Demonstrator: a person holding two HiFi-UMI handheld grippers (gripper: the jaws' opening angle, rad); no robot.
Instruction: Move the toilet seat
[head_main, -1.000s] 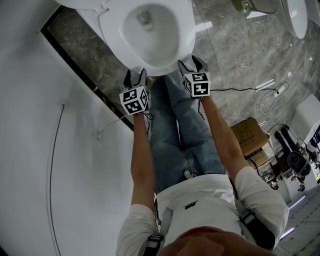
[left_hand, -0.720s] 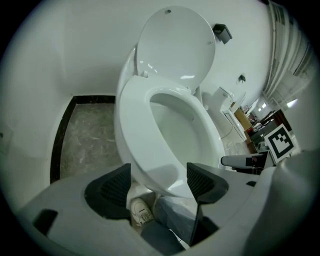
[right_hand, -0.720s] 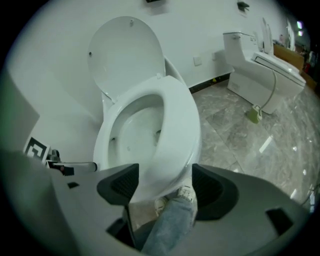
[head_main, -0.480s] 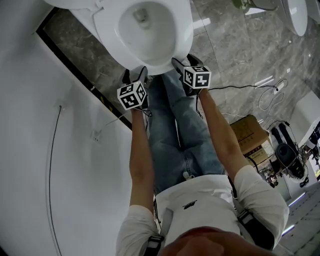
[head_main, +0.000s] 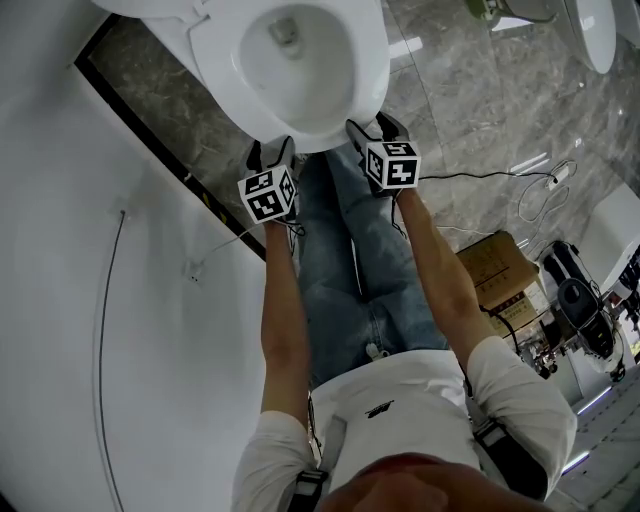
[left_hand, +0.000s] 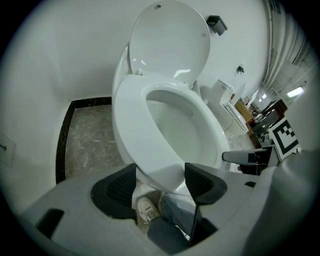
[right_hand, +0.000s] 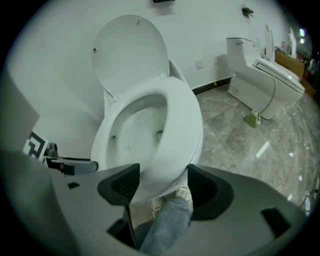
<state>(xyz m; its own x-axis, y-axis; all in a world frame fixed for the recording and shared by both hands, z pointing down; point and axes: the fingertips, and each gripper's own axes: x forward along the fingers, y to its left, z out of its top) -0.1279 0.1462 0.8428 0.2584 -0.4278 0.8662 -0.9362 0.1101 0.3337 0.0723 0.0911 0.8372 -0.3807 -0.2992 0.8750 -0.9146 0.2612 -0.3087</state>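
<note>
- Two tongs, left tongs (left_hand: 160, 181) and right tongs (right_hand: 164, 186), stand spread, their jaws having just opened.
- Front edge of the lowered toilet seat (left_hand: 125, 125) sits between each pair, unpinched.
- Open floor (right_hand: 240, 145) lies beyond the right tongs, and the wall (left_hand: 50, 75) is beside the left tongs.

Dim, even light — fisheye edges dark, warped.

You've got a plain white wall (head_main: 120, 350) on your left, with a thin cable (head_main: 99, 340) running down it. A black border strip (head_main: 150, 130) sits where the wall meets the grey marble floor (head_main: 470, 90). The floor is glossy and catches light streaks. To your right there's a cardboard box (head_main: 497, 268), a loose cord (head_main: 490, 181) on the floor and cluttered gear past the box. Ahead of you, there's a wall socket (right_hand: 199, 63) and a second toilet (right_hand: 260, 70) near the back wall. A bright strip light (left_hand: 295, 91) shows far off on the right.
</note>
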